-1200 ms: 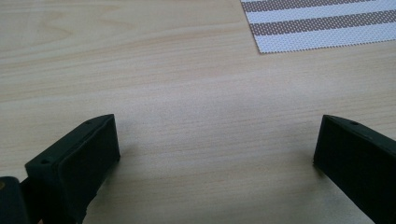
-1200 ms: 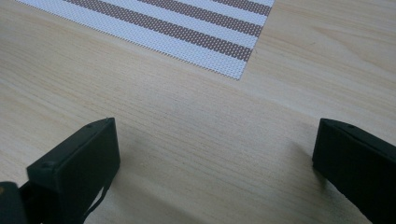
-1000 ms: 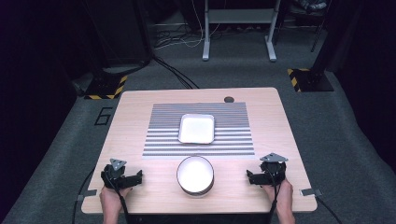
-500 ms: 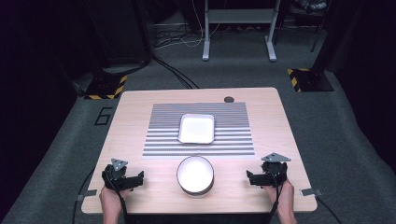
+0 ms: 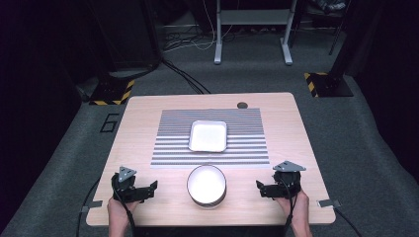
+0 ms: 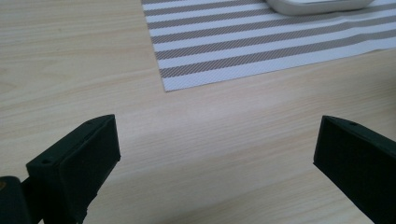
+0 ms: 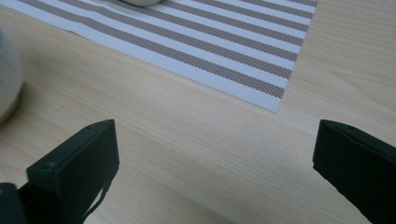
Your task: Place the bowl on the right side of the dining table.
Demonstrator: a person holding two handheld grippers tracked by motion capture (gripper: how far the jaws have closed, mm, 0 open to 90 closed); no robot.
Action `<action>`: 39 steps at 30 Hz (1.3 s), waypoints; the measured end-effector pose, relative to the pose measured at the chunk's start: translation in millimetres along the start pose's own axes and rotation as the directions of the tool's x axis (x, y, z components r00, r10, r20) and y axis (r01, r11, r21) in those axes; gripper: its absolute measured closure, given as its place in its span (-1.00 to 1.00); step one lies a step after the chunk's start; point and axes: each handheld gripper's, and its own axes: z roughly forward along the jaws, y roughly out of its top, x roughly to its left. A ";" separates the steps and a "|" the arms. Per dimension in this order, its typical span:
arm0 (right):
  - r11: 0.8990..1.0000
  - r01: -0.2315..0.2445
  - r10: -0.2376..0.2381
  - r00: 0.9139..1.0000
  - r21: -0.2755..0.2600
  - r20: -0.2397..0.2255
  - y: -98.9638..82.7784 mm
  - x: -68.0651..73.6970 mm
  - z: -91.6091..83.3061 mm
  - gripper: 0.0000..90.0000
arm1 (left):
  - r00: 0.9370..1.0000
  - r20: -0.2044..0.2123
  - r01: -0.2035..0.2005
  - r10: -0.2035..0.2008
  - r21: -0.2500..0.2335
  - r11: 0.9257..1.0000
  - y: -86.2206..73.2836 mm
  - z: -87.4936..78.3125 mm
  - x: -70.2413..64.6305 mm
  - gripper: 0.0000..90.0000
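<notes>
Now idling, L gripper & R gripper wide open, empty, flanking bowl; next: close in, grasp rim.

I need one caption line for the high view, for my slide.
Two open grippers, left gripper and right gripper, rest either side of a round bowl, square dish on the striped mat beyond.

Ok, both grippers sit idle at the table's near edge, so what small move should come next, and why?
Probably ease the right gripper left toward the round white bowl: its jaws are open and empty, and the bowl sits untouched between it and the left gripper.
</notes>
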 end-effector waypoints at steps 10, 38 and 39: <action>0.999 0.033 -0.034 0.999 -0.031 -0.033 14.7 14.4 -11.4 -1.00 | 0.998 0.063 0.012 -0.012 0.001 1.000 9.0 -8.8 -10.4 -0.99; 0.994 0.097 -0.103 0.986 -0.053 -0.130 48.5 52.7 -21.6 -1.00 | 0.985 0.171 -0.029 0.038 -0.055 0.998 33.5 -29.1 -37.8 -0.99; 0.994 0.100 -0.106 0.985 -0.053 -0.134 50.0 54.0 -22.1 -1.00 | 0.984 0.174 -0.030 0.039 -0.057 0.998 34.2 -29.3 -38.5 -0.99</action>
